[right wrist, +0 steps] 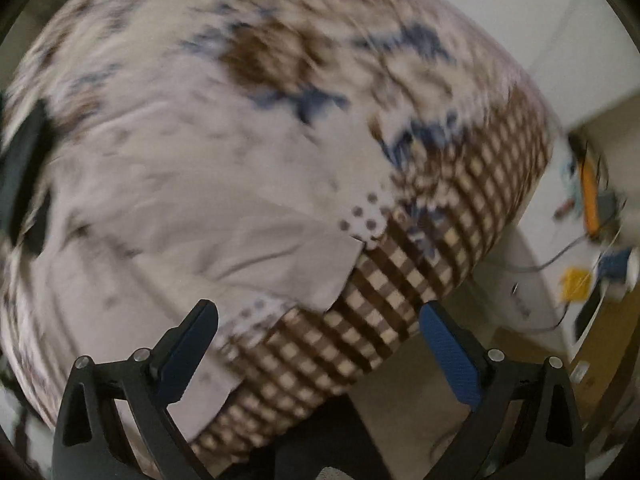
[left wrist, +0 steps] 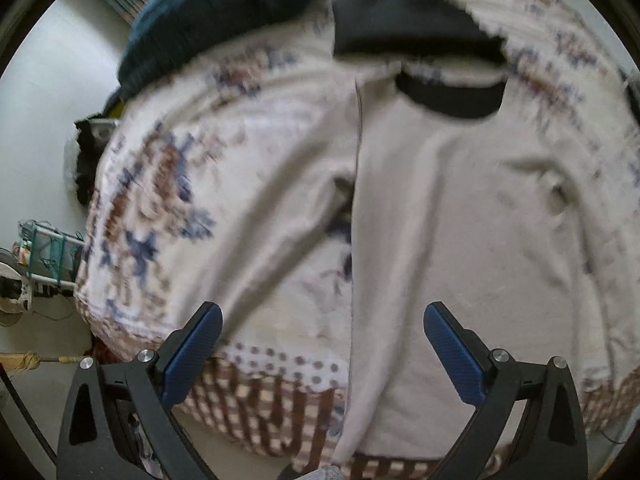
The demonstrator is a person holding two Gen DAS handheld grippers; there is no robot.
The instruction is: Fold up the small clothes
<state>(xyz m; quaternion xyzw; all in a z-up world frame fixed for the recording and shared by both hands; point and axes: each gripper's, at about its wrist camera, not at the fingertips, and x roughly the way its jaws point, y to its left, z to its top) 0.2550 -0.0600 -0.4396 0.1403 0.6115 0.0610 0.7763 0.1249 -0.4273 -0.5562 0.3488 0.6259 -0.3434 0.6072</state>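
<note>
A pale beige garment with a black collar (left wrist: 452, 96) lies spread on a bed covered by a floral and brown-checked sheet (left wrist: 144, 216). One side is folded over, leaving a straight edge down the middle (left wrist: 356, 240). My left gripper (left wrist: 322, 320) is open and empty above the garment's lower hem. In the right wrist view the same garment (right wrist: 180, 208) lies flat, with its corner (right wrist: 344, 276) near the bed's checked edge (right wrist: 440, 240). My right gripper (right wrist: 318, 316) is open and empty over that corner. Both views are blurred.
A dark teal cloth pile (left wrist: 224, 16) sits at the far end of the bed. A rack with clutter (left wrist: 48, 252) stands on the floor to the left. A cluttered white surface with cables and an orange tool (right wrist: 588, 200) lies right of the bed.
</note>
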